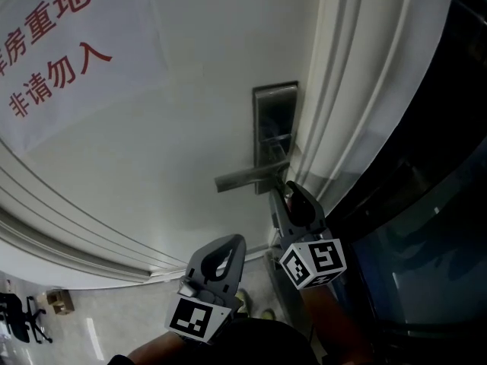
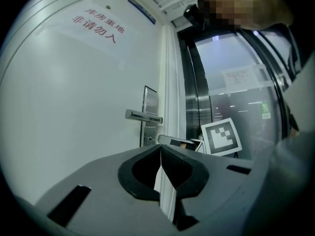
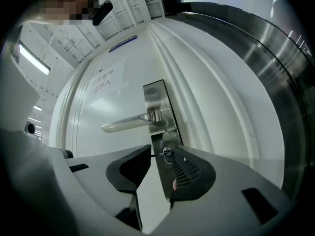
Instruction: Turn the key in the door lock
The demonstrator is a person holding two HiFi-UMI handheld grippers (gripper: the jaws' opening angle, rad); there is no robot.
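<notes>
The white door [image 1: 152, 150] carries a steel lock plate [image 1: 275, 124] with a lever handle [image 1: 243, 179] pointing left. Just under the handle is my right gripper [image 1: 288, 188]. In the right gripper view the key [image 3: 158, 155] sticks out of the keyhole [image 3: 168, 152] as a thin line. It lies in the gap between the jaws of the right gripper [image 3: 161, 154], which stand apart, and its end reaches the left jaw's tip. My left gripper [image 1: 232, 242] hangs lower, away from the door, shut and empty [image 2: 160, 150].
A sign [image 1: 53, 44] with red characters is on the door's upper left. The moulded door frame [image 1: 358, 97] runs beside the lock, with dark glass and metal panels [image 1: 434, 204] to its right. An office chair [image 1: 19, 314] stands on the floor at the lower left.
</notes>
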